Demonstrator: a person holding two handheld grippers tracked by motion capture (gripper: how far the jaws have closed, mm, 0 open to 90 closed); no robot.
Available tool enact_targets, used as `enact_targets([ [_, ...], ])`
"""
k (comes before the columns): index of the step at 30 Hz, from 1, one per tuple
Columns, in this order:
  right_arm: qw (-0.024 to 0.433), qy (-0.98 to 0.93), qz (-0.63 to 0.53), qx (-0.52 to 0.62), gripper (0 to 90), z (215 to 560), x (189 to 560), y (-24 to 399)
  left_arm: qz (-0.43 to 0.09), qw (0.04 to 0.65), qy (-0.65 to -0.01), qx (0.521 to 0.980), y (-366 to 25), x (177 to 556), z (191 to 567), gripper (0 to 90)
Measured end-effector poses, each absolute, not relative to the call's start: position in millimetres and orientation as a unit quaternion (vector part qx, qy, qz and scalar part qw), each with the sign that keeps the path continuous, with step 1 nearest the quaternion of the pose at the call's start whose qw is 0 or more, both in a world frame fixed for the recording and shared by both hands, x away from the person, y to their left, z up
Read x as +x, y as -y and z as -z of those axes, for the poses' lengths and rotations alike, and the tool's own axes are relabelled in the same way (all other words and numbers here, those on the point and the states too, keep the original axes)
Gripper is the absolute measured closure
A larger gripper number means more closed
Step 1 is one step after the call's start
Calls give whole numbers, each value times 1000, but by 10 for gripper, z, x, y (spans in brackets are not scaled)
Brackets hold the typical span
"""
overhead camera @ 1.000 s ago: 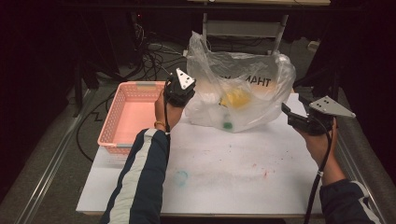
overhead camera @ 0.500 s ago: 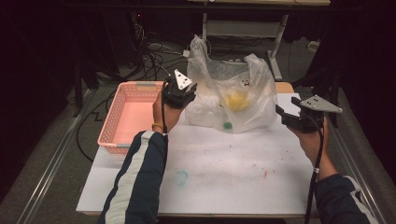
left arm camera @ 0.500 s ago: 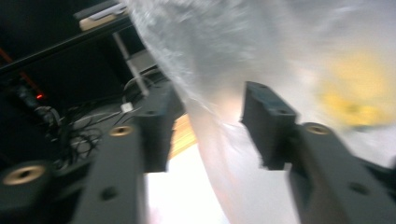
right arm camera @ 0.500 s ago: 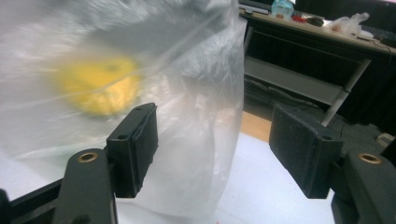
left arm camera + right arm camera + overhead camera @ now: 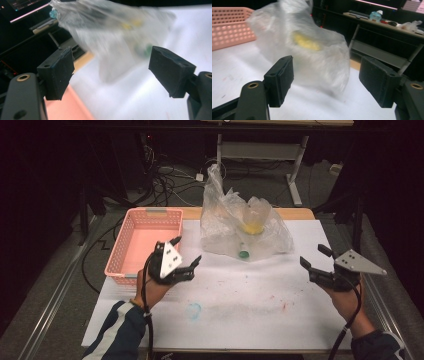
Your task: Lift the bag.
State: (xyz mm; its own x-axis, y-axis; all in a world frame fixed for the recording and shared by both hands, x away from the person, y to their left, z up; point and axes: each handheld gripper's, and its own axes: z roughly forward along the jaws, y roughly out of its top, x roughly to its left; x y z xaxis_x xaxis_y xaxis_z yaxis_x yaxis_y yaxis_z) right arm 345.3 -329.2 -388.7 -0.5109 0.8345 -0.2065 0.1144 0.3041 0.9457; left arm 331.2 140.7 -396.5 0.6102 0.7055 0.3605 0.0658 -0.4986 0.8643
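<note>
**White-topped table in a dark room, bag let go and standing alone**

Dark surroundings, cables on the floor beyond the far edge, a metal table frame farther back. White tabletop (image 5: 240, 310) marked with a faint blue smudge (image 5: 193, 310) near the middle front and reddish streaks to its right.

At the far centre of the top, a clear plastic bag (image 5: 235, 227), crumpled and peaked upward, resting on the surface with nothing gripping it. Inside, something yellow (image 5: 252, 227) toward the right and a small green item (image 5: 244, 253) low at the near edge. Blurred in both gripper views, yet plainly ahead of the jaws and apart from them.

On the left, a pink perforated basket (image 5: 145, 216) at the table's left edge, just beside the bag.

Left gripper (image 5: 186, 254) at the near right corner of the basket, well short of the bag, pointing toward it. Jaws just been opening, now wide apart, nothing between the pads (image 5: 58, 72).

Right gripper (image 5: 315, 256) near the right edge, also clear of the bag, aimed left toward it. Jaws just opened a little further, spread wide, gap bare.
</note>
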Motion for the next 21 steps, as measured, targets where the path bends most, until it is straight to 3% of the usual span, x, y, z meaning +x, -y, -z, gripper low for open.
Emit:
enact_targets([
  [9, 348, -748, -482, 294, 243, 4320, 3046, 3237, -322, 389, -281, 816, -1673, 2882, 4497, 172],
  [21, 347, -766, -471, 268, 236, 4376, 3001, 3102, -335, 391, -275, 812, -1701, 2825, 4475, 172],
])
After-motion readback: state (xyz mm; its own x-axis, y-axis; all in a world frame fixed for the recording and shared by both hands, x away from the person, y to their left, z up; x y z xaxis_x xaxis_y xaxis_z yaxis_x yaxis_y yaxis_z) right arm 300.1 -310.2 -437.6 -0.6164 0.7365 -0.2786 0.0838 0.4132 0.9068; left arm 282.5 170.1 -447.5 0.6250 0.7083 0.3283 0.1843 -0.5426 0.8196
